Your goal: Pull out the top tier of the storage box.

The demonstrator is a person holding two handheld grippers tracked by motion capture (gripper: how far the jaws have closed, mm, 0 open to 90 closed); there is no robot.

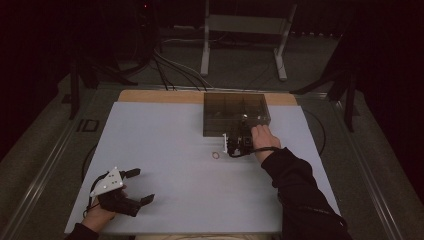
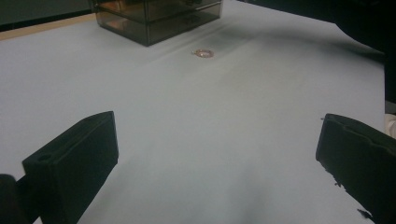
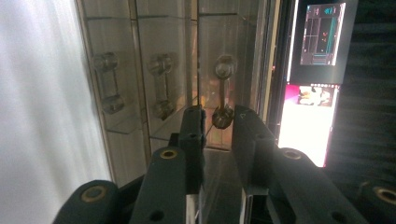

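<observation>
The right gripper [image 3: 218, 122] points at the front of a smoky clear drawer box [image 3: 140, 70], its two black jaws close together with a narrow gap between them. Three dumbbell-shaped handles sit side by side on the box front, and the jaws flank the lower knob of the rightmost handle [image 3: 223, 93]. A lit screen [image 3: 313, 93] glows beyond the box's right edge.

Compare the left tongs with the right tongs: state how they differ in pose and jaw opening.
The left tongs have their jaws spread wide with nothing between them; the right tongs have theirs drawn near together around a drawer handle. The left tongs sit low over the bare white table, far from the smoky drawer box; the right tongs are at its front. Both have black jaws and are hand-held.
</observation>
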